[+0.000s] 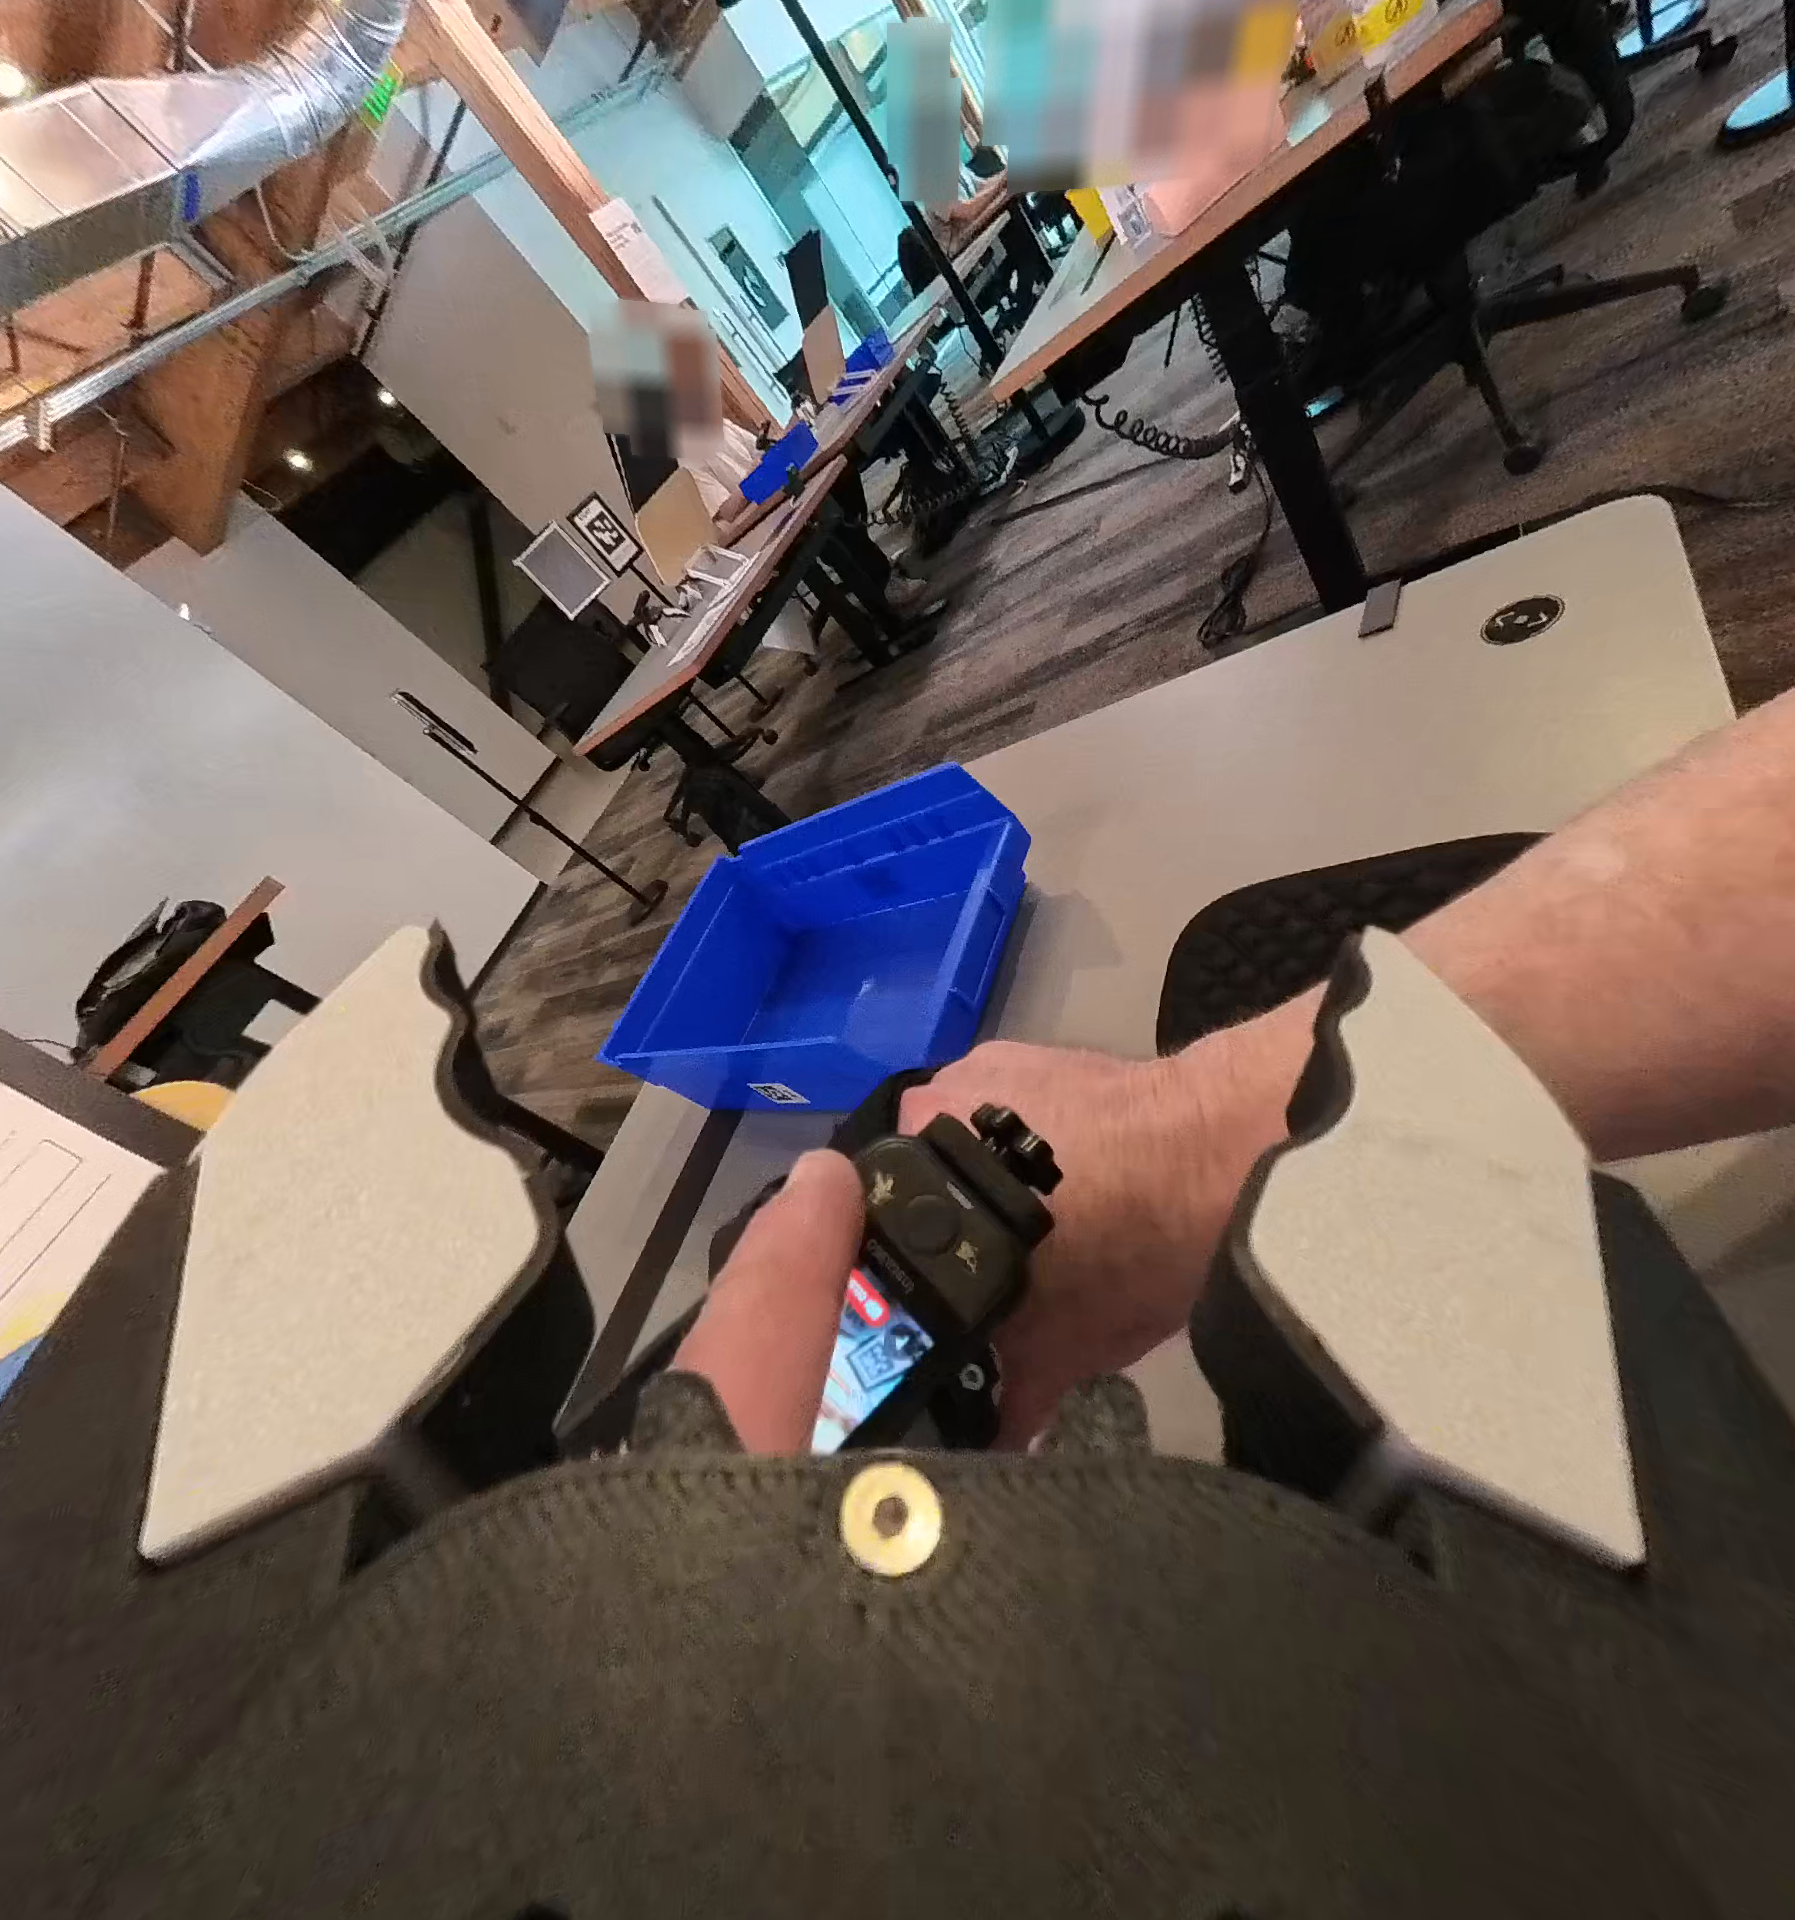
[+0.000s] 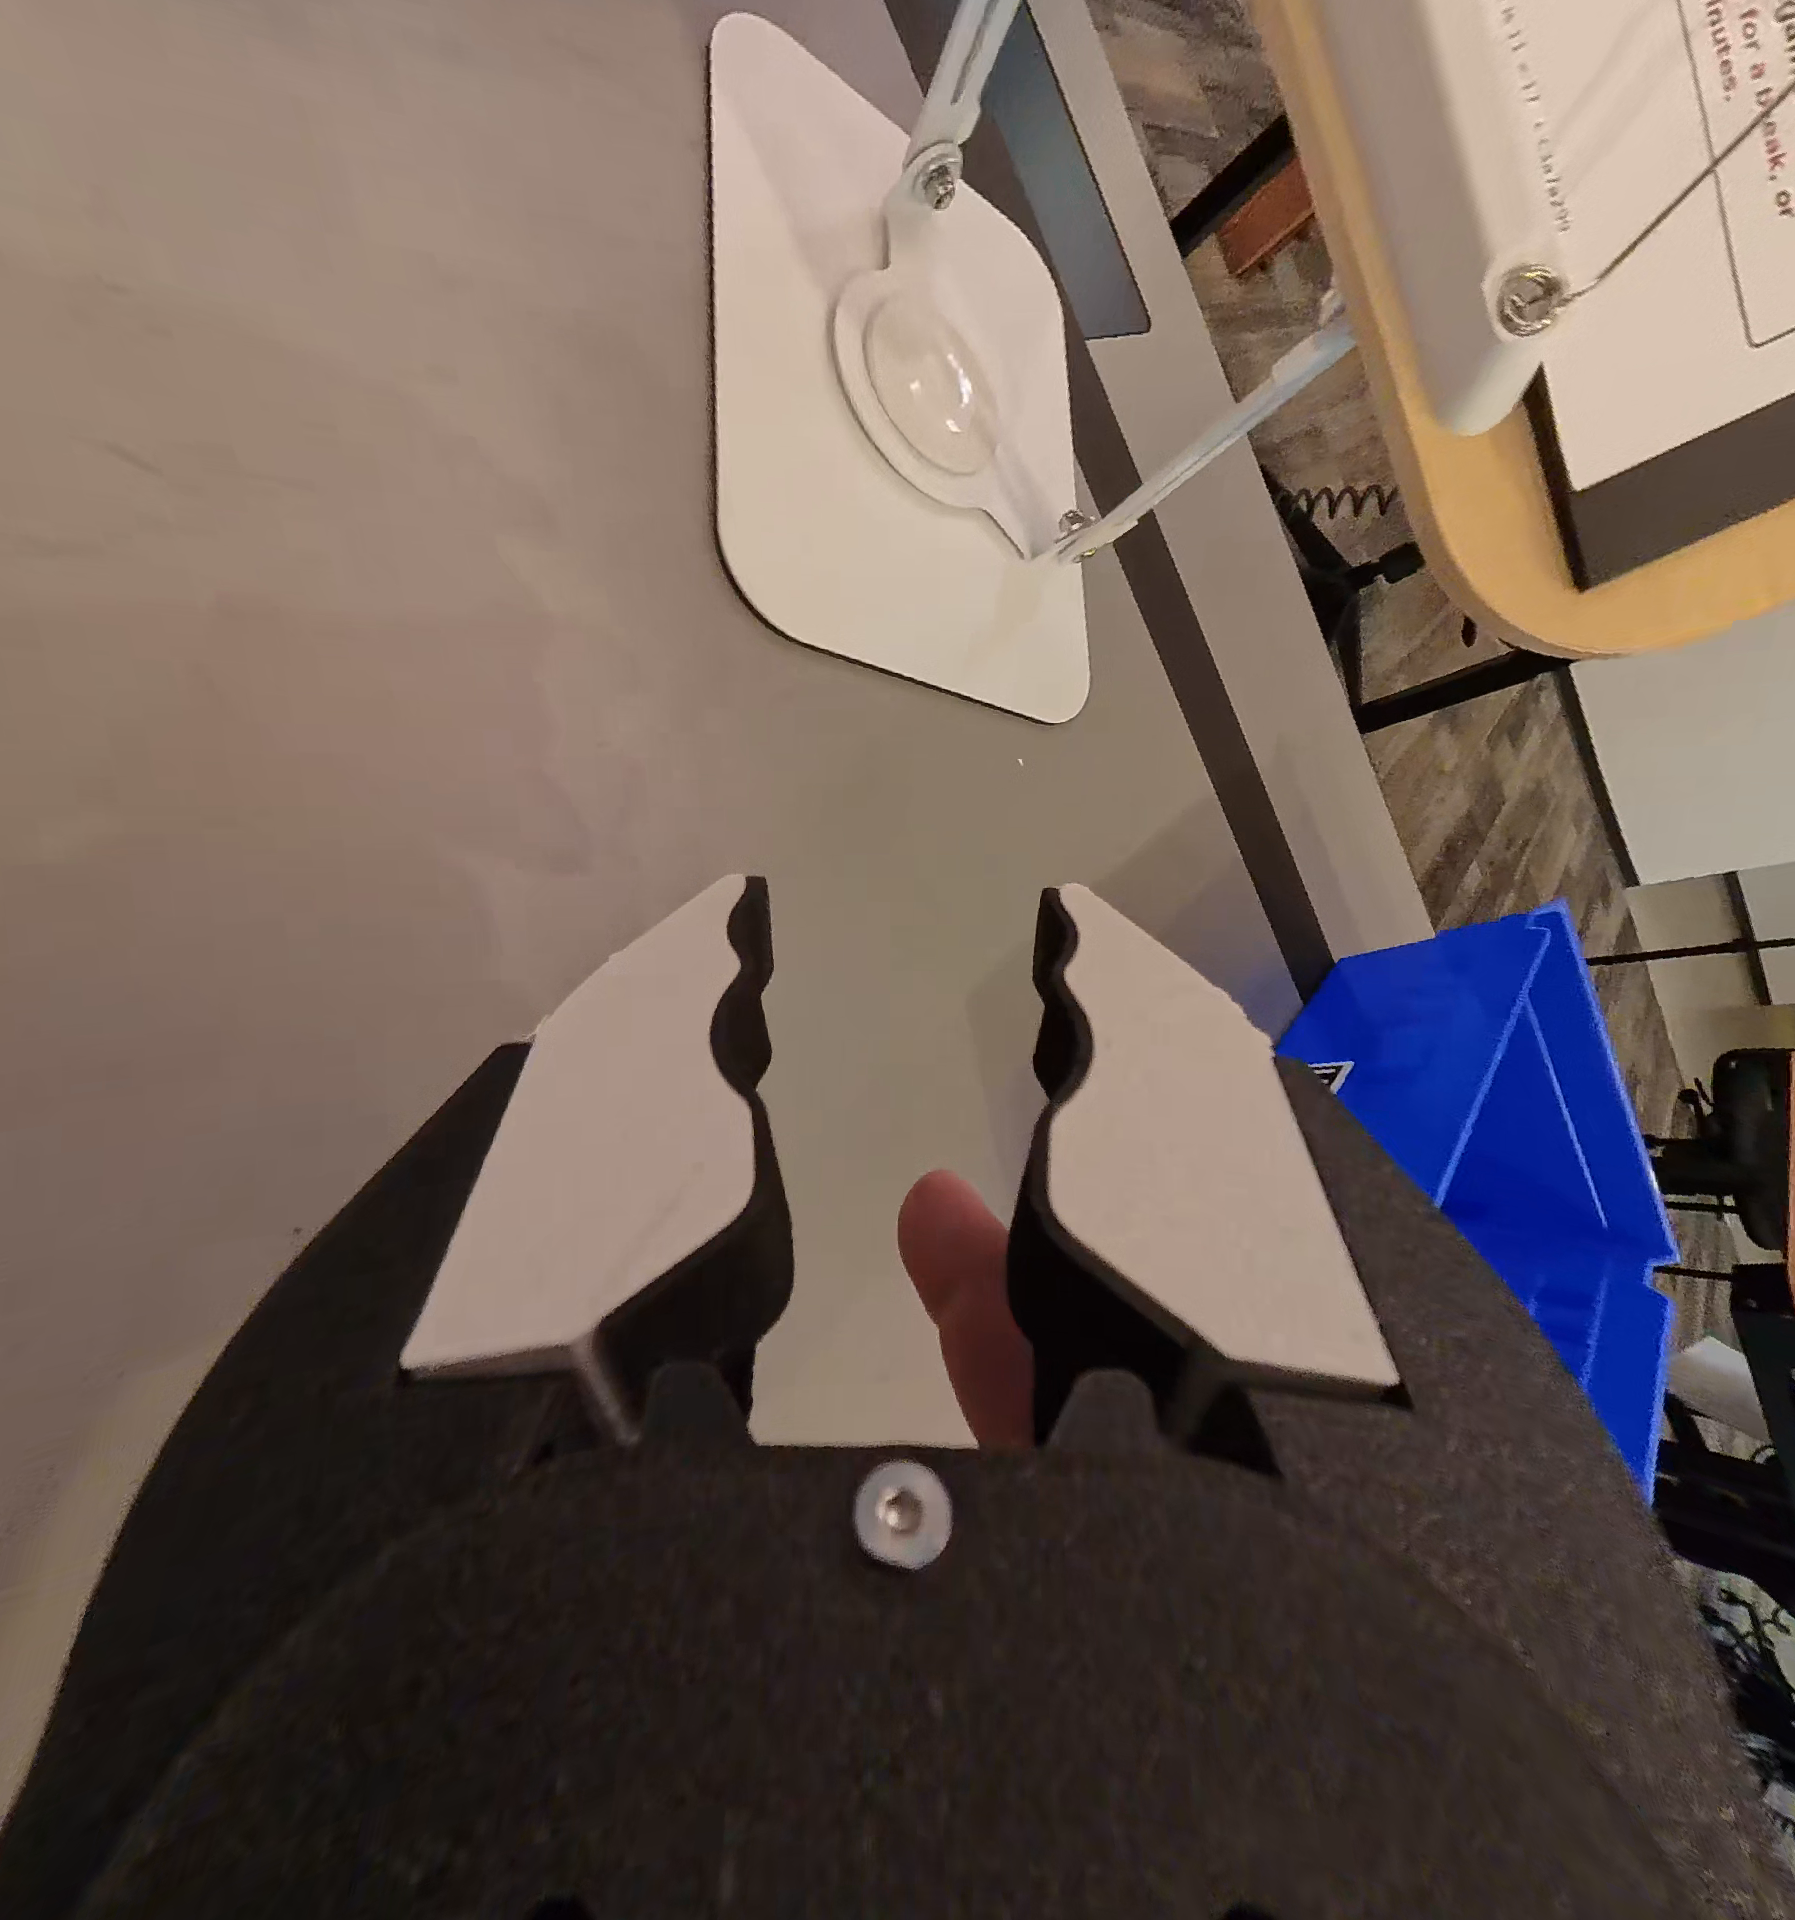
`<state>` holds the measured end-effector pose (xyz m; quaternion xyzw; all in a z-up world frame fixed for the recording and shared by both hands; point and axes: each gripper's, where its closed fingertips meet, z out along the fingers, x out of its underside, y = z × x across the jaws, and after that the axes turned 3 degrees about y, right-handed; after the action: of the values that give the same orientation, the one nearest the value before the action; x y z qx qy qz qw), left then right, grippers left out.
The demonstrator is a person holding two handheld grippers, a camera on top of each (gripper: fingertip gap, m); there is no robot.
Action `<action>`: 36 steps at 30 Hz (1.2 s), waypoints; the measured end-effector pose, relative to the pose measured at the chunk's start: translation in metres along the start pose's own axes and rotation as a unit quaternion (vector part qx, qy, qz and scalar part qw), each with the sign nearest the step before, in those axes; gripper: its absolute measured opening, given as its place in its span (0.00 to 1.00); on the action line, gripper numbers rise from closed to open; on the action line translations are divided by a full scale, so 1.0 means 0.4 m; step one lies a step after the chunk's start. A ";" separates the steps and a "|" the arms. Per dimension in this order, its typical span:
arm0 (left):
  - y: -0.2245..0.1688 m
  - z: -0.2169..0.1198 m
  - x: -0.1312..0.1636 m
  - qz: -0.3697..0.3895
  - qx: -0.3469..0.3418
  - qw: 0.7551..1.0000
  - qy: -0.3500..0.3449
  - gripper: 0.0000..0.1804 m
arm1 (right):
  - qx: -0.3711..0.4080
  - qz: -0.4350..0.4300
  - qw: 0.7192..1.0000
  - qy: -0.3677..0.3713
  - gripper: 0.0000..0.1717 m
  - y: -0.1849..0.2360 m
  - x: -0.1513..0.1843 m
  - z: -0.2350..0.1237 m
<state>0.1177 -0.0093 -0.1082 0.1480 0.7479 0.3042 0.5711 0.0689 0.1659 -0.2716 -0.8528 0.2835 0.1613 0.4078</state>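
My left gripper [image 1: 898, 935] is wide open with nothing between its pads. It hangs above the grey table's [image 1: 1288, 748] near corner. Below it a hand [image 1: 1080, 1195] holds a black device with a small lit screen [image 1: 924, 1247]. An empty blue bin [image 1: 831, 966] stands on the table's corner just beyond the hand. My right gripper [image 2: 903, 888] is open and points down at the bare grey table [image 2: 353, 520]. A fingertip [image 2: 950, 1268] shows low between its fingers, untouched by the pads. The blue bin [image 2: 1475, 1122] lies to its right.
A white mat with a clear dome and thin metal arms [image 2: 872, 468] lies on the table ahead of the right gripper. A wooden-edged board with paper [image 2: 1599, 312] stands past the table edge. More desks and office chairs [image 1: 1444, 260] stand across the carpeted floor. A forearm [image 1: 1651, 914] crosses the right.
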 end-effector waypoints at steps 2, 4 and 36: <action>-0.009 0.011 0.018 0.006 0.006 1.000 0.020 0.81 | 0.001 -0.003 1.000 0.001 0.28 0.004 0.000 0.002; -0.011 0.021 0.038 0.012 0.001 0.999 0.037 0.81 | -0.001 -0.003 1.000 0.004 0.29 0.008 0.001 0.004; 0.170 -0.069 0.046 -0.015 -0.100 0.995 0.018 0.76 | -0.001 0.021 1.000 -0.018 0.37 -0.006 -0.009 -0.002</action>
<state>0.0775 0.0459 -0.0754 0.0734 0.7260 0.3718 0.5739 0.0676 0.1678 -0.2681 -0.8441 0.2936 0.1859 0.4084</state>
